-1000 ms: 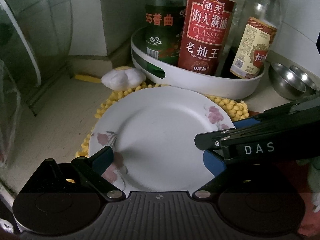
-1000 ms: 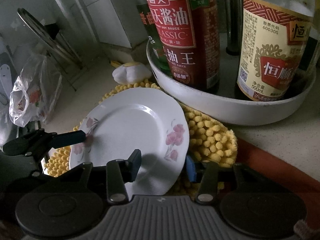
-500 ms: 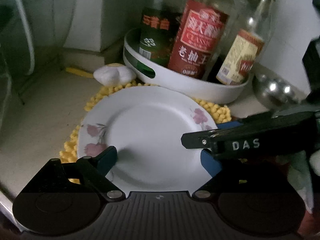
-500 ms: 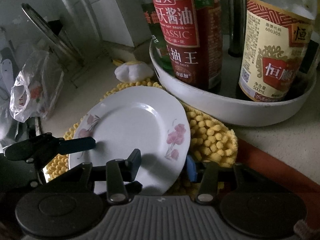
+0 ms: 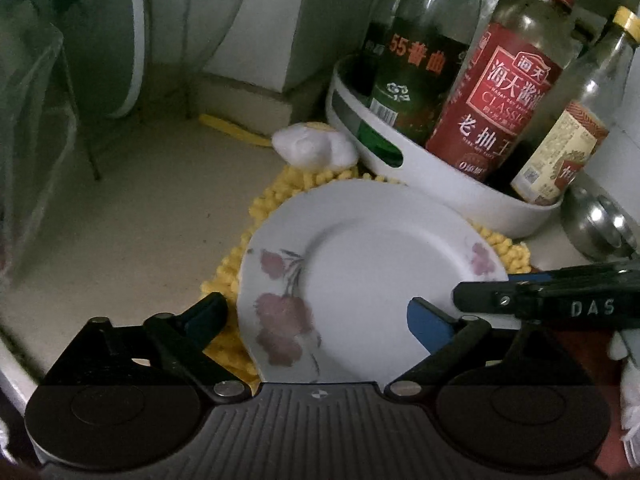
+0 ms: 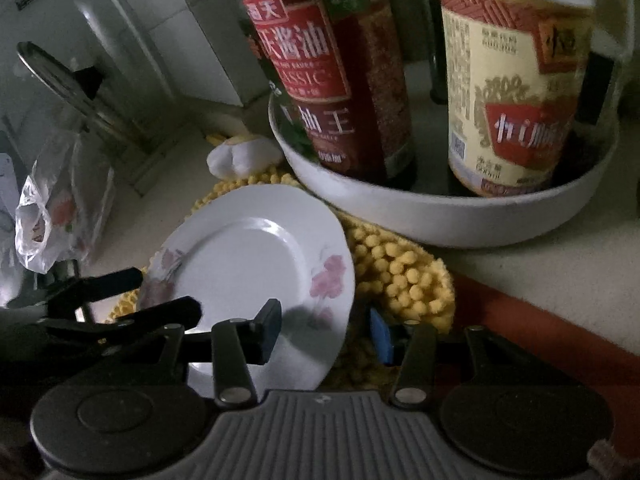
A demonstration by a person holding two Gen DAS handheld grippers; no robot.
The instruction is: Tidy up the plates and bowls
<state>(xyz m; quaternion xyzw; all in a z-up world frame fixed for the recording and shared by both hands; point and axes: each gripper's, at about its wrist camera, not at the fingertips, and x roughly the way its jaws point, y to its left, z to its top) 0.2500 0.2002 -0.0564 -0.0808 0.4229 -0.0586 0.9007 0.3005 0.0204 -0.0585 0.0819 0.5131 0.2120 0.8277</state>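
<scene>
A white plate (image 5: 360,264) with pink flowers lies on a knobbly yellow mat (image 6: 400,272) on the counter. My left gripper (image 5: 316,320) straddles the plate's left rim. Its left finger is off the plate over the mat and its blue-padded right finger is above the plate; the jaws are opening and grip nothing. My right gripper (image 6: 324,334) stands partly apart at the plate's (image 6: 256,256) right rim. One pad is over the plate and the other beside the edge, with a gap. One of its fingers (image 5: 560,304) reaches in from the right.
A white round tray (image 5: 440,184) of tall sauce bottles stands just behind the plate. Steel bowls (image 5: 596,228) sit at the right. A white and yellow soft thing (image 5: 316,148) lies by the mat. A glass lid on a rack (image 5: 132,40) and a plastic bag (image 6: 44,216) are at the left.
My left gripper has slid left and rolled. Its left finger, earlier over the plate's rim, is now off the edge. The right gripper and the plate have stayed put.
</scene>
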